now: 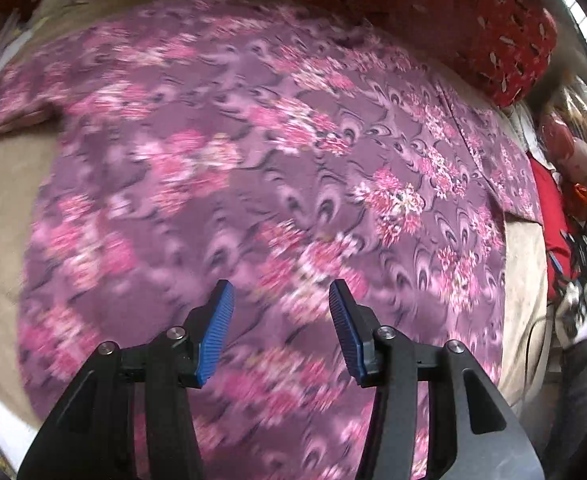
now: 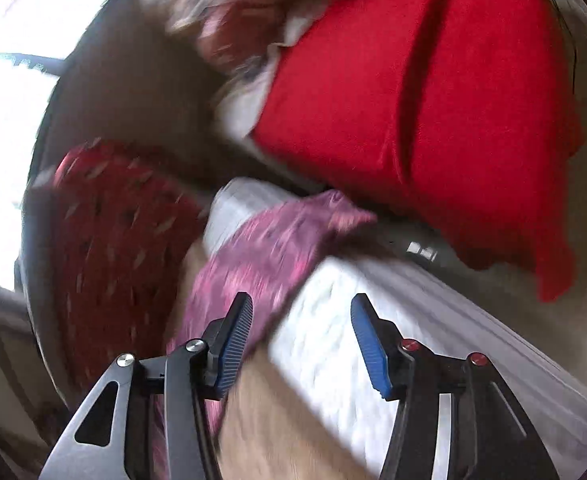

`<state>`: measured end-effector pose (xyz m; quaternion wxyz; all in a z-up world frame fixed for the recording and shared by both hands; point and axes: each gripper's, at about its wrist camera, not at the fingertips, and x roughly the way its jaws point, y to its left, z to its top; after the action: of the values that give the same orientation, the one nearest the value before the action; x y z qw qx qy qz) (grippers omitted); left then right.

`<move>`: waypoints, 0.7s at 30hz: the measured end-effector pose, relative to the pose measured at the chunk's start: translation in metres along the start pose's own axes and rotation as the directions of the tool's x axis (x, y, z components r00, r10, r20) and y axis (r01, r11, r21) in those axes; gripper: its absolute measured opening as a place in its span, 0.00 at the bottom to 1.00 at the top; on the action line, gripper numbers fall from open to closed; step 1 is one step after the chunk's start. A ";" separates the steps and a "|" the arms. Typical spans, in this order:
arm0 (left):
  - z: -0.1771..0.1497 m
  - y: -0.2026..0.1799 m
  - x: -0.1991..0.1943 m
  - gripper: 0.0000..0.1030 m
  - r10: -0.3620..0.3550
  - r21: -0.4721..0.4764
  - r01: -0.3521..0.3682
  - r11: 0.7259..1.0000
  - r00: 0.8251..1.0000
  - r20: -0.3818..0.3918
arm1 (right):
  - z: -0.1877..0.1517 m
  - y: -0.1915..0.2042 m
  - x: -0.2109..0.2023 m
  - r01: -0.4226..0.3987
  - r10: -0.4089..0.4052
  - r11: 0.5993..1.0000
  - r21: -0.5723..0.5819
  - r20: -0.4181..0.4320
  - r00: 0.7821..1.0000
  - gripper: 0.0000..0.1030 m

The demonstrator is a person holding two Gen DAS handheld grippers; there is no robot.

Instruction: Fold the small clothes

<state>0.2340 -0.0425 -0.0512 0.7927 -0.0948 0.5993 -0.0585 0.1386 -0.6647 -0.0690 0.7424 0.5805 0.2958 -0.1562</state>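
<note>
Two grippers in view, one per wrist camera, both empty; left gripper point(image 1: 281, 308) pointing steeply down over a purple floral garment point(image 1: 253, 152), jaws parted about halfway, blue pads clear of the cloth, nothing between them; garment spread nearly flat across a tan bed cover point(image 1: 1, 200), one sleeve reaching out at far left, a long fold line or seam running down its right part; red patterned pillow point(image 1: 473, 20) touching the garment's far edge; right gripper point(image 2: 301, 328) angled more shallowly, jaws likewise about half open with nothing gripped; only a corner or sleeve of the same garment point(image 2: 269, 248) visible there, lying over the white mattress edge point(image 2: 325, 332), just beside the left pad but not pinched; red cloth pile point(image 2: 433, 100) beyond, well apart from the jaws; both views heavily motion-blurred, so exact contact hard to confirm.

Judged stage: garment laid out, no fold clearly made yet; next grasp likely at an edge or sleeve.

Risks: overhanging corner sliding off the mattress edge if dragged or brushed; thin, slack fabric bunching under a pad and giving a crooked crease; jaws closing on garment plus bed cover together, lifting both; uneven pull from the two sides skewing the fold; far edge catching against the pillow.
</note>
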 end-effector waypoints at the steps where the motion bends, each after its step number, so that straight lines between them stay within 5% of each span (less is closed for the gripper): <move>1: 0.002 -0.003 0.006 0.47 -0.001 0.003 0.001 1.000 1.000 -0.006 | 0.006 -0.003 0.015 -0.007 0.008 1.000 0.026 -0.013 1.000 0.54; 7: 0.002 -0.025 0.011 0.51 0.054 0.101 -0.057 0.993 0.998 0.033 | 0.022 -0.008 0.071 0.014 -0.011 0.995 0.103 -0.031 0.999 0.53; 8: 0.003 -0.027 0.010 0.51 0.055 0.112 -0.059 0.992 0.998 0.036 | 0.022 -0.006 0.072 0.015 -0.012 0.995 0.097 -0.022 1.000 0.50; 9: 0.005 -0.028 0.009 0.51 0.053 0.117 -0.057 0.991 0.998 0.037 | 0.022 -0.006 0.068 0.003 -0.003 0.996 0.085 -0.007 1.000 0.30; 10: 0.007 -0.029 0.007 0.51 0.047 0.123 -0.052 0.991 0.998 0.043 | 0.022 0.001 0.061 -0.024 0.022 0.998 0.058 0.024 0.999 0.17; 14: 0.020 -0.023 0.000 0.51 0.029 0.102 -0.036 0.994 0.997 0.070 | 0.012 0.040 0.026 -0.087 0.099 0.988 -0.126 0.093 0.991 0.13; 21: 0.032 -0.005 -0.002 0.51 -0.043 0.036 0.041 0.999 0.998 0.048 | -0.063 0.135 0.005 -0.187 0.180 0.889 -0.419 -0.056 0.982 0.13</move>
<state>0.2642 -0.0444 -0.0397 0.8071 -0.0950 0.5767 -0.0831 0.2035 -0.5664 0.0225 0.8594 0.4326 0.2723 -0.0130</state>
